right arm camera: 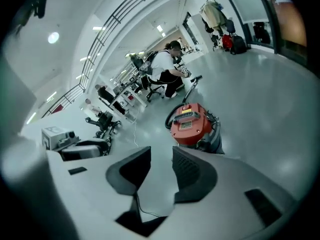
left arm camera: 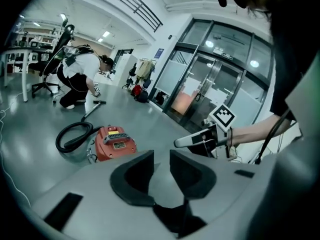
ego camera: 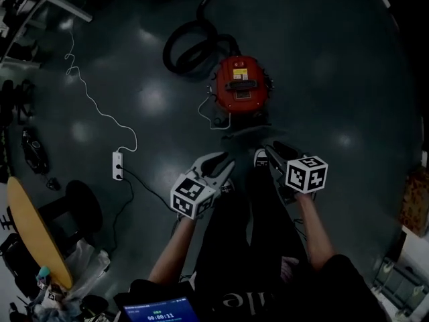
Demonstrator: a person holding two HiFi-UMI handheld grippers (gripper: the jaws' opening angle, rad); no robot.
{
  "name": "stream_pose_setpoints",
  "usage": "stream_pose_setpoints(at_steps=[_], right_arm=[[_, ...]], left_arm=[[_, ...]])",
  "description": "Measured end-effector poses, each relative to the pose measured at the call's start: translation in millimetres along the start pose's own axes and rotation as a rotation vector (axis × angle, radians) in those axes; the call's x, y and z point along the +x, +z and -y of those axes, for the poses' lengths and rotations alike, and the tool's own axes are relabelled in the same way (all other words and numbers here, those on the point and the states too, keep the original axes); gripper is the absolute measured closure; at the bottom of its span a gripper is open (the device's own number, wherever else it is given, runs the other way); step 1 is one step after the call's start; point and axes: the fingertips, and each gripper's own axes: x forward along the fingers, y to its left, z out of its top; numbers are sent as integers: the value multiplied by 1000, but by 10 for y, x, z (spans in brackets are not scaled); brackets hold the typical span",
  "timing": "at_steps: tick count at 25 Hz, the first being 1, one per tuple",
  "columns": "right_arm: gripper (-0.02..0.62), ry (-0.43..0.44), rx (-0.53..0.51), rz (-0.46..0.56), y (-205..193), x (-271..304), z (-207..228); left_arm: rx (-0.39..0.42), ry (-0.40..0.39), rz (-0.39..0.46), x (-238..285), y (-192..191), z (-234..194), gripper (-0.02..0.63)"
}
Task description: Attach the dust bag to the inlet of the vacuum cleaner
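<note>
Looked along the left gripper [left arm camera: 161, 155]: jaws apart by a narrow gap, nothing between them. Showed the red vacuum cleaner [left arm camera: 115, 143] on the grey floor [left arm camera: 30, 144] ahead and to the left, well apart, a black hose [left arm camera: 72, 135] coiled at its left side. Caught the right gripper [left arm camera: 181, 142] ahead to the right, pointing leftward. Took in a crouching person [left arm camera: 80, 79] far ahead-left and glass doors [left arm camera: 210, 84] far ahead.

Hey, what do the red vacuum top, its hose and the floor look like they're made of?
Vacuum top: probably moulded plastic, glossy red, catching soft highlights. Hose: likely flexible rubber or plastic, matte black, bent into a loop. Floor: hard and polished, perhaps sealed concrete or vinyl; bright reflections show on it.
</note>
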Motion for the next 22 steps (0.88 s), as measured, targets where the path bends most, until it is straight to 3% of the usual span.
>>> stream_pose_setpoints(at_steps=[4,11,17,22], right_arm=[[462,-9,17,83,54,-432,-442],[491,-54,39,213,3,-1165,-980],[525,-30,93,262,-251,-1687,-1331],[537,52,89,260,-604,-2077,-1465]], left_arm=[[39,-13,16,-433,75,311,540],[13,-12,58,-1078,-3,658,587],[5,-14,74,-1424,-108,1184,599],[14,11,113,-1492,-223,1730,600]])
